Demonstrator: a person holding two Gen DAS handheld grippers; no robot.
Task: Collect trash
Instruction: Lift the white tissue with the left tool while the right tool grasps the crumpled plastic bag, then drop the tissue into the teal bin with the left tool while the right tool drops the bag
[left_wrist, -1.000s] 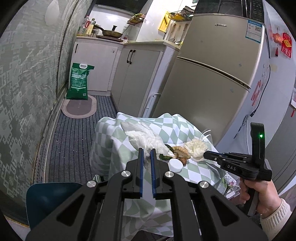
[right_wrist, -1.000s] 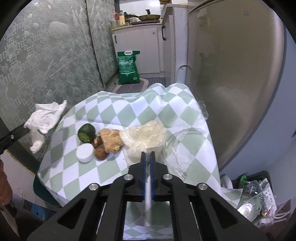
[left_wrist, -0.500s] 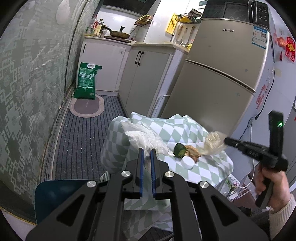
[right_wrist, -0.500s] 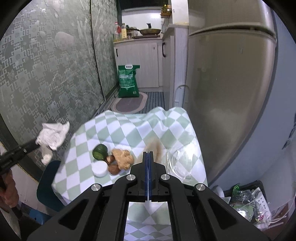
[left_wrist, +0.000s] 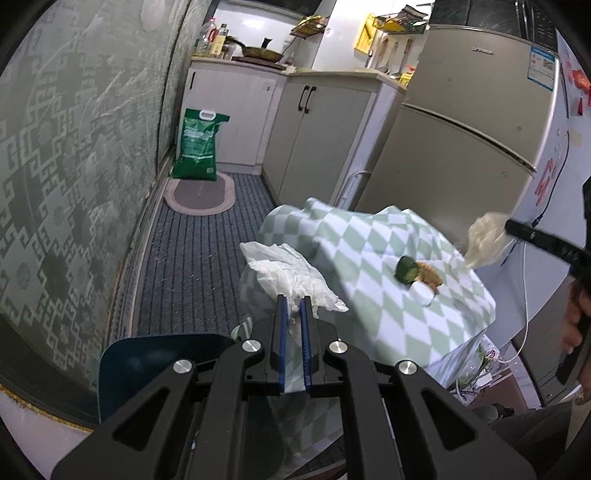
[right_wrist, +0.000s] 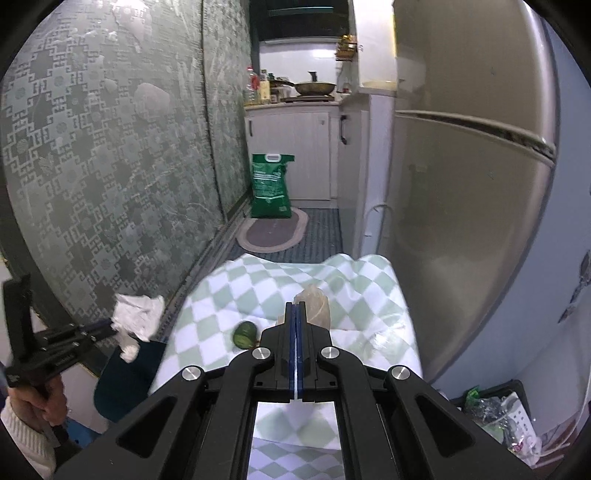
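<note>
- Trash in both grippers: the left gripper (left_wrist: 292, 302) has its jaws nearly closed, pinching a crumpled white tissue (left_wrist: 291, 269) in the air beside the checked tablecloth (left_wrist: 369, 258).
- Right gripper (right_wrist: 296, 308) — jaws pressed tight on a pale crumpled wrapper (right_wrist: 314, 304), held above the cloth.
- On the cloth lie a green vegetable end (left_wrist: 406, 268), a brown scrap (left_wrist: 430, 275) and a white cap (left_wrist: 423, 293) — close together.

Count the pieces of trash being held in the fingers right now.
2. A crumpled white tissue is pinched in the left gripper; a cream crumpled wrapper is in the right gripper, above the checkered cloth.
</note>
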